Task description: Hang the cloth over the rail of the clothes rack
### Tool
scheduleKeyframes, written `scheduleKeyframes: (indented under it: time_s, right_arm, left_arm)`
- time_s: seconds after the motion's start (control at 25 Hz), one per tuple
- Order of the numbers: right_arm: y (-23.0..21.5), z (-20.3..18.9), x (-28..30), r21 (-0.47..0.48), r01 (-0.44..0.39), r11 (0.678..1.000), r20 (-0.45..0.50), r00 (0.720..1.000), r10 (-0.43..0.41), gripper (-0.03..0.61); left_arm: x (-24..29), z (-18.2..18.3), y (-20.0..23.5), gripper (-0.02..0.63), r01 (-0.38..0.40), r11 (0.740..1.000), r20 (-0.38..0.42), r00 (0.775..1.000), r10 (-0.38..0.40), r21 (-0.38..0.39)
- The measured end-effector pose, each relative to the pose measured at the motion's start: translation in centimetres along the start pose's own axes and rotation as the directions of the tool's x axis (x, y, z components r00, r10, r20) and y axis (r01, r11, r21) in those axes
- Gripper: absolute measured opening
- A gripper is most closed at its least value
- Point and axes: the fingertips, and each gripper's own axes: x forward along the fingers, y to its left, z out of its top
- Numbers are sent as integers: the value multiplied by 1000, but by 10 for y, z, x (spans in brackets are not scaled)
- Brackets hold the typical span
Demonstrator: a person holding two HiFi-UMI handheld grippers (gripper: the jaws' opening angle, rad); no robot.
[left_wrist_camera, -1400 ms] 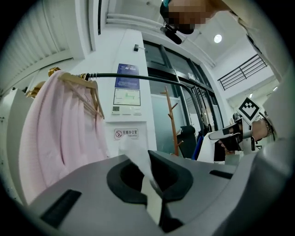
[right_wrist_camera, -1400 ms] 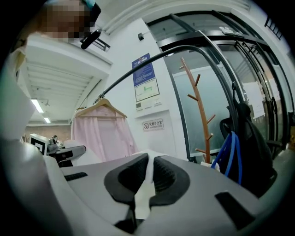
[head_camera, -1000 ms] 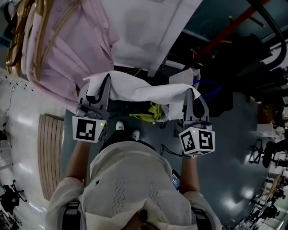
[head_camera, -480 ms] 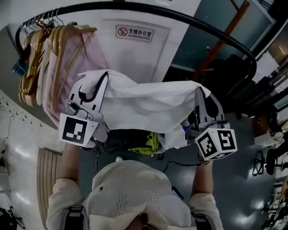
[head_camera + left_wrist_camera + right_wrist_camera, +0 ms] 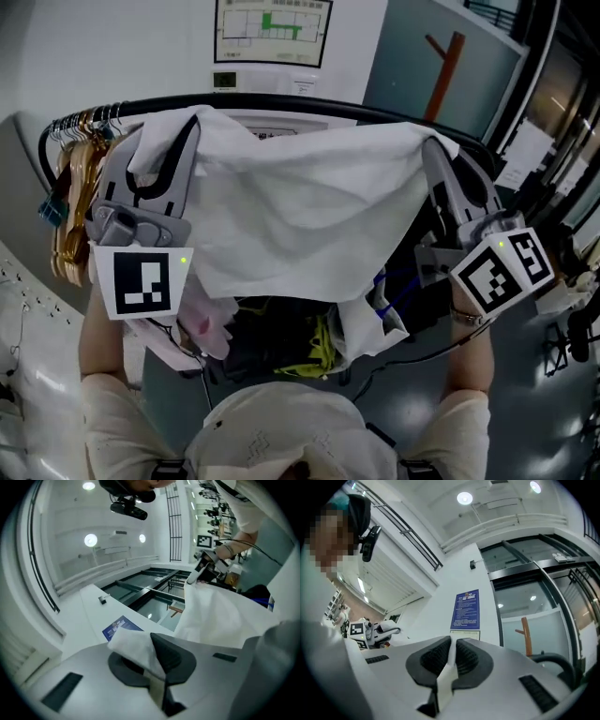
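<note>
Aloft, left gripper [image 5: 165,133] and right gripper [image 5: 437,152] pinch the cloth [image 5: 300,216] spread near the rail [image 5: 328,109].

cloth [image 5: 300,216]: stretched between both grippers, in front of the rail [image 5: 328,112]
left gripper [image 5: 161,141]: at the cloth's left corner
right gripper [image 5: 437,156]: at its right corner
hangers [image 5: 77,178]: on the rail's left end

White cloth [image 5: 300,216] up by the rail [image 5: 309,106]

Black rail [image 5: 309,109]; hangers [image 5: 75,183] on it
</note>
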Motion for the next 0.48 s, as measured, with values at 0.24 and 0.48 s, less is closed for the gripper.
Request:
scheduleKeyframes:
  time_s: [0.24, 0.48]
  right_arm:
    - [-11, 43, 50, -255, -3, 967, -22, 1000, -3, 25]
    - [-30, 92, 93, -326, 4, 945, -26, 1000, -13, 25]
  left_arm:
    - [40, -2, 38, 15, 11, 989, 16, 1000, -13, 150]
    - [87, 1, 72, 16, -28, 960, 25, 999, 22, 279]
